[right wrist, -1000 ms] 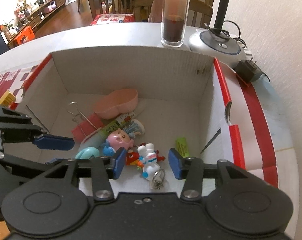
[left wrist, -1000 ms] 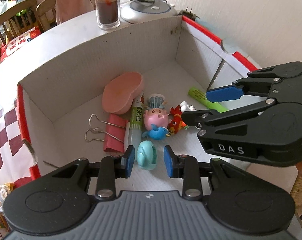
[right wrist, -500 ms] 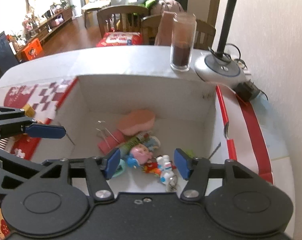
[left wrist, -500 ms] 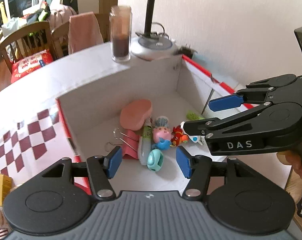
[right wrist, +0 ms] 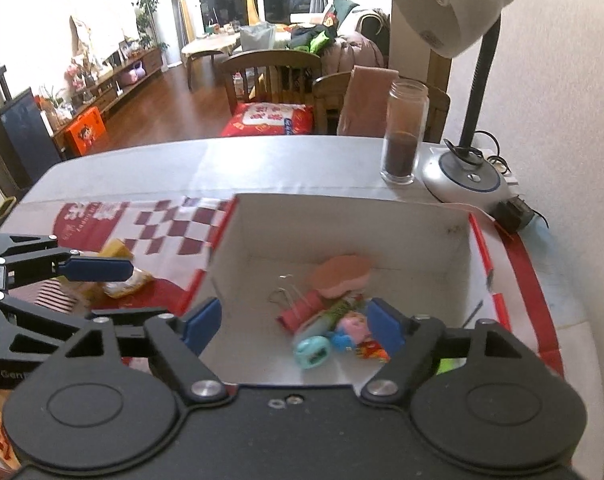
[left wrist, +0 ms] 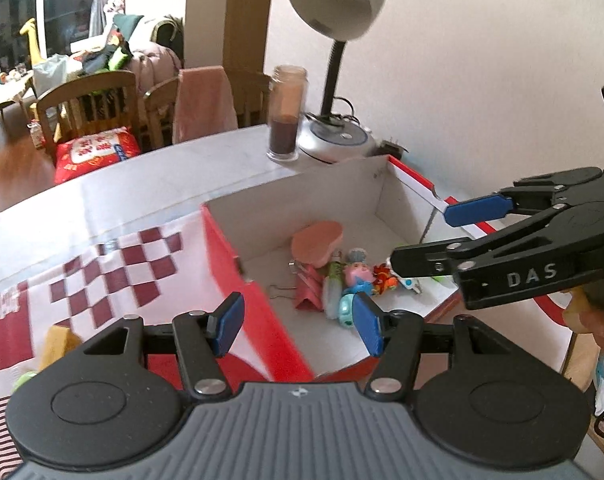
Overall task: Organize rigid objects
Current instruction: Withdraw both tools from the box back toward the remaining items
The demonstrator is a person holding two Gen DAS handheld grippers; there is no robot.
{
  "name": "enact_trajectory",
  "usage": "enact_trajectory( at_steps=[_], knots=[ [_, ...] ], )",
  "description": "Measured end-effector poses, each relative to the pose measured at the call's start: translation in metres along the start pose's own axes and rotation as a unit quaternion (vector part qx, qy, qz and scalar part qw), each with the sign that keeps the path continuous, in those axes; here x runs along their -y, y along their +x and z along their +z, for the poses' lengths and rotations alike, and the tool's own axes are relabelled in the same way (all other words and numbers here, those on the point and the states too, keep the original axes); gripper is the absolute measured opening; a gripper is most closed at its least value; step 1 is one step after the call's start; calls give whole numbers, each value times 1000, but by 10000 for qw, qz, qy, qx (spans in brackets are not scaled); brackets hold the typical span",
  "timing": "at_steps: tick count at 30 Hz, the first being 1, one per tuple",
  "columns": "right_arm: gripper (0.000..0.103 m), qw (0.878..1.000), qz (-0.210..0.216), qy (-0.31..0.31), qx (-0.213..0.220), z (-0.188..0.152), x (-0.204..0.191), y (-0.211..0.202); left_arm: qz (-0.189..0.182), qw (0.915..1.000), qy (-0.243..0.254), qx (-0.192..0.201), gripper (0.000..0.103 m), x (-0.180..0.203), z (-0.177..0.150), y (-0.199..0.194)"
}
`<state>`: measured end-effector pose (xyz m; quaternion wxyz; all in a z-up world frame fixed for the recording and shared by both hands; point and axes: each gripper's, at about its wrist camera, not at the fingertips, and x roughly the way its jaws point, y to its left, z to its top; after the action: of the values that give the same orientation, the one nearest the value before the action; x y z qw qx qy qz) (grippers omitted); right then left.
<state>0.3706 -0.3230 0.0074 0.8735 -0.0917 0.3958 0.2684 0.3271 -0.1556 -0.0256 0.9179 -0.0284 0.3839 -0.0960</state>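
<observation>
A white cardboard box (left wrist: 381,216) (right wrist: 341,220) with red edges holds small items: a pink kidney-shaped piece (left wrist: 317,243) (right wrist: 341,276), a red binder clip (left wrist: 307,290) (right wrist: 302,310), a glue stick (left wrist: 333,288), a pink pig toy (left wrist: 357,274) (right wrist: 353,326), a teal round toy (left wrist: 345,312) (right wrist: 311,352) and a green marker (right wrist: 447,366). My left gripper (left wrist: 300,326) is open and empty above the box's near left wall. My right gripper (right wrist: 292,326) is open and empty above the box's near edge; it also shows in the left wrist view (left wrist: 433,234).
A glass jar of dark liquid (right wrist: 403,132) (left wrist: 286,116) and a desk lamp base (right wrist: 463,178) (left wrist: 335,140) stand behind the box. The checkered box flap (right wrist: 158,220) (left wrist: 114,272) lies left, with yellow packets (right wrist: 118,268) on it. Chairs (right wrist: 274,76) stand beyond the table.
Both grippers have risen and pulled back from the box; the box looks smaller and lower. Both sets of jaws have opened wider. The items in the box have not moved.
</observation>
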Motion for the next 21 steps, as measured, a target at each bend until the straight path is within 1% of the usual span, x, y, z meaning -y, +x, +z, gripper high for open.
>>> enact_trajectory(
  at_steps=[1, 2, 4, 7, 8, 10, 12, 14, 16, 21],
  knots=[
    [84, 10000, 18, 18, 34, -1, -4, -1, 24, 10000, -2, 60, 60, -5, -3, -6],
    [85, 10000, 44, 32, 78, -2, -9, -3, 49, 9999, -13, 114, 66, -10, -6, -12],
    [88, 9998, 107, 47, 140, -3, -21, -4, 112, 9997, -77, 219, 70, -21, -12, -24],
    [92, 9995, 190, 47, 229, -4, -41, -4, 215, 9991, -96, 353, 71, -39, -23, -42],
    [93, 9994, 226, 38, 262, -4, -47, -3, 303, 9987, -81, 409, 74, -46, -27, -47],
    [99, 9990, 306, 4, 325, -6, -63, -3, 496, 9973, -73, 535, 79, -59, -35, -58],
    [103, 9985, 378, -40, 402, -6, -78, -2, 675, 9952, -102, 705, 80, -72, -42, -70],
    [103, 9980, 445, -75, 445, -6, -93, 0, 921, 9918, -157, 868, 84, -87, -52, -81],
    [103, 9978, 496, -111, 422, -6, -108, 5, 1099, 9891, -243, 953, 84, -104, -60, -88],
    [103, 9977, 589, -147, 288, -7, -144, 21, 1334, 9858, -391, 947, 84, -141, -78, -98]
  ],
)
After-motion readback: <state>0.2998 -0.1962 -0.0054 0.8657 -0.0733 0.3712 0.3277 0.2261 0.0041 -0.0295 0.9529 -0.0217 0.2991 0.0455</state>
